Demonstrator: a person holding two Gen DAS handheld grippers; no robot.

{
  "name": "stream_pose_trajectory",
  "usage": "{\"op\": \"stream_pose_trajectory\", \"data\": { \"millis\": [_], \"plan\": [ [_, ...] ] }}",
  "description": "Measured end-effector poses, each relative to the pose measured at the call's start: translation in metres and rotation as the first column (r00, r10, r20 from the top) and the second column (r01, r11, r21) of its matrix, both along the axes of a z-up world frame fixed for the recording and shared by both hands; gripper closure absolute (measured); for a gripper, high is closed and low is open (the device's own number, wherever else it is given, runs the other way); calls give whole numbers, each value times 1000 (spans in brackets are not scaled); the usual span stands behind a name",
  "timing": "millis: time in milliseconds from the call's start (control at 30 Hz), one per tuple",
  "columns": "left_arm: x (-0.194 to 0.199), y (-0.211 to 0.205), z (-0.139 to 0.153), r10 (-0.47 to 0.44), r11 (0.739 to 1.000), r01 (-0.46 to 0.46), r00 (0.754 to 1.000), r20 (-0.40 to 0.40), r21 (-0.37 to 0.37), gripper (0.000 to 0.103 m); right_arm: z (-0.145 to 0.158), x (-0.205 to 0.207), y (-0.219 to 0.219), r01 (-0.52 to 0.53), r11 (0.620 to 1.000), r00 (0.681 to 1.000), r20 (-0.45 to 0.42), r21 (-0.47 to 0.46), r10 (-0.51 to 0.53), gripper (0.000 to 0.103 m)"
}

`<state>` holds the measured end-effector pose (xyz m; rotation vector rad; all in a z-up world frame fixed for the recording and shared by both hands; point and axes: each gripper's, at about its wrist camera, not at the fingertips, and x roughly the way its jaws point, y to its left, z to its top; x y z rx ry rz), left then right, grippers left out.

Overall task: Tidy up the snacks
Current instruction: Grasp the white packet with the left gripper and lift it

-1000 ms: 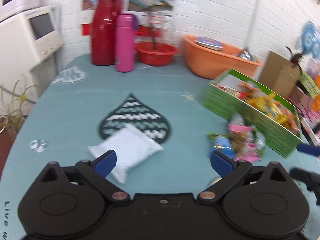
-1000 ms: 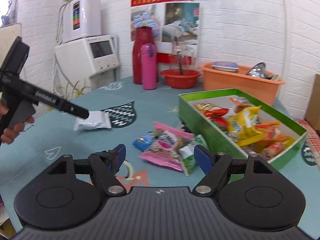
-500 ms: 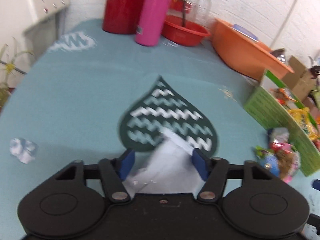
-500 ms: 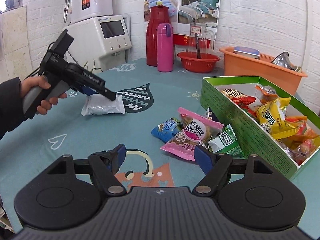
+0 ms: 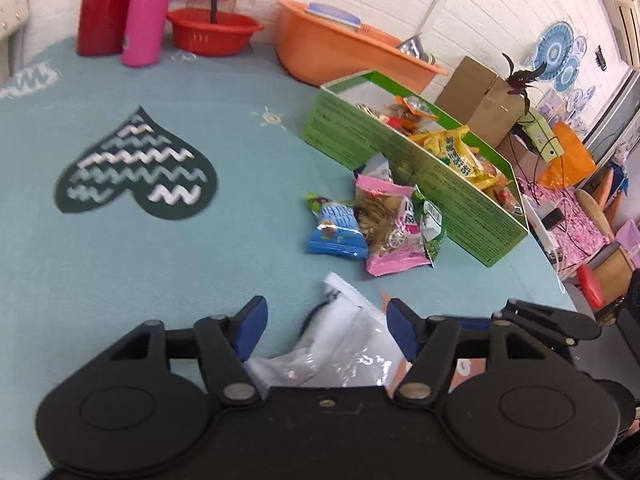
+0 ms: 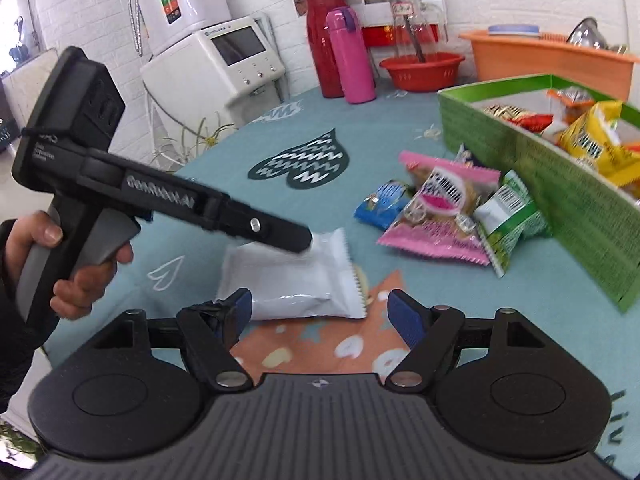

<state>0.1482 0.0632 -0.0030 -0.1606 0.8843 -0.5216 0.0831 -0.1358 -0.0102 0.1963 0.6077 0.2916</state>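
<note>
A white snack packet (image 5: 340,344) sits between the fingers of my left gripper (image 5: 326,326), which is shut on it and holds it above the table. In the right wrist view the same packet (image 6: 296,276) hangs from the left gripper (image 6: 298,242), just beyond my right gripper (image 6: 320,312), which is open and empty. Loose snacks lie beside the green box (image 5: 416,172): a blue packet (image 5: 338,228), a pink packet (image 5: 390,224) and a green packet (image 5: 432,228). The box holds several snacks (image 6: 592,136).
A red thermos (image 6: 320,40), a pink bottle (image 6: 350,56), a red basin (image 6: 420,70) and an orange tub (image 6: 548,56) stand at the table's far side. A white appliance (image 6: 216,68) stands off the far left edge. A dark heart mat (image 5: 136,168) lies on the cloth.
My left gripper closed on the white packet over the heart mat, lifted it and carried it right, toward the loose snacks and my right gripper. The right gripper stayed open.
</note>
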Motion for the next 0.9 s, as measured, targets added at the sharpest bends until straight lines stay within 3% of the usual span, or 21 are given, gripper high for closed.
{"op": "stream_pose_trajectory", "data": {
  "millis": [167, 200, 267, 367, 467, 567, 667, 700, 767, 833, 900],
  "plan": [
    [-5, 18, -9, 25, 999, -26, 998, -57, -20, 5, -7, 5, 14, -62, 995, 996, -57, 74, 66, 1],
    [-6, 19, -13, 14, 999, -17, 997, -77, -37, 10, -8, 6, 17, -68, 995, 996, -57, 74, 72, 2],
    [-10, 15, -17, -32, 997, 23, 994, -109, -75, 10, -8, 8, 21, -48, 997, 997, -52, 60, 51, 2],
    [-18, 10, -13, -61, 996, 56, 994, -85, -64, 9, -8, 9, 15, 12, 999, 999, -51, 51, -10, 2],
    [-17, 11, -5, -36, 998, 33, 998, -44, -53, 3, -8, 6, 10, 5, 997, 998, -55, 77, 0, 2],
    [-8, 10, -6, -30, 997, 26, 998, -56, -74, 3, -10, 7, 10, 8, 997, 998, -56, 75, -4, 3],
    [-1, 3, -12, -42, 997, 37, 996, -77, -70, 7, -13, 13, 10, 18, 994, 998, -64, 108, -11, 5],
    [0, 1, -16, -49, 996, 43, 995, -87, -75, 15, -13, 14, 9, 21, 994, 998, -59, 111, -15, 6],
    [2, -3, -22, -61, 995, 52, 992, -110, -81, 32, -14, 19, 8, 33, 993, 998, -50, 114, -28, 19],
    [2, -5, -25, -40, 997, 32, 994, -103, -76, 34, -16, 24, 6, 22, 991, 999, -49, 132, -15, 35],
    [2, -6, -22, -24, 996, 15, 994, -104, -91, 40, -17, 24, 3, 18, 989, 999, -50, 145, -11, 42]
  ]
}}
